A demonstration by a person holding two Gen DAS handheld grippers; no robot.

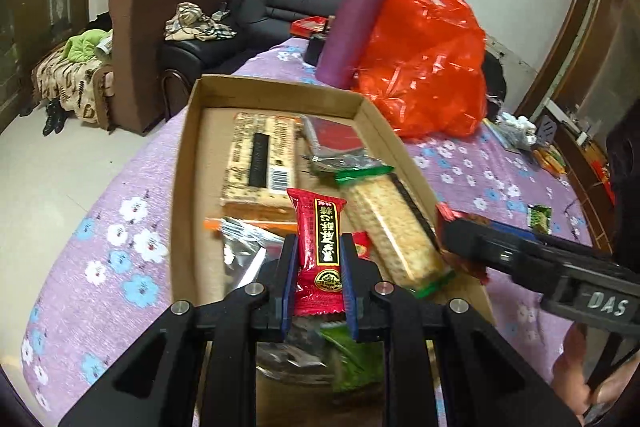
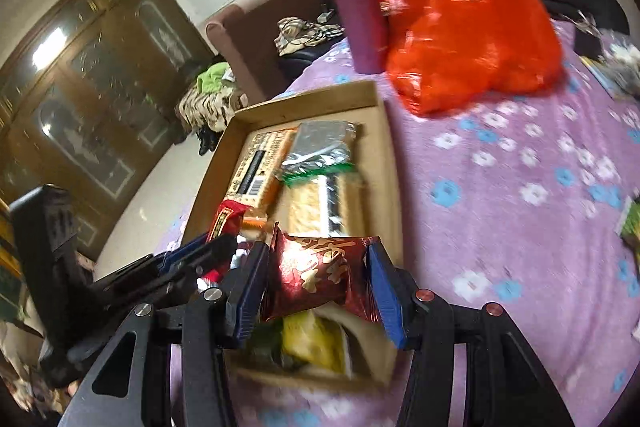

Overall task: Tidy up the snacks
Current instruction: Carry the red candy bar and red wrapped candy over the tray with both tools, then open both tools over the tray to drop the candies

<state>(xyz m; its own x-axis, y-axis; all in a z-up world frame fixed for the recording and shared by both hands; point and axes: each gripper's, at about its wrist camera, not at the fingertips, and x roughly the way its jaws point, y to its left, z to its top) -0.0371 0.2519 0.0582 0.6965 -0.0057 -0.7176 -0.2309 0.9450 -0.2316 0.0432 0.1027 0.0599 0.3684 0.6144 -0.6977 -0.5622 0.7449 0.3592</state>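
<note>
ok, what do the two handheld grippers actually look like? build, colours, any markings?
Both the left gripper and the right gripper are black, with angular linkage arms and blue pads on the fingers. The left's pivot pins are silver; the right shows two red ones. The right's body carries raised "DAS" lettering. No cables or sleeves visible.

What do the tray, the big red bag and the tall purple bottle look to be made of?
Tray: brown cardboard, matte, with raw cut edges on its walls. Red bag: thin plastic film, glossy, crinkled, light shining through it. Purple bottle: smooth satin shell, plastic or coated metal; the look leaves that open.
</note>
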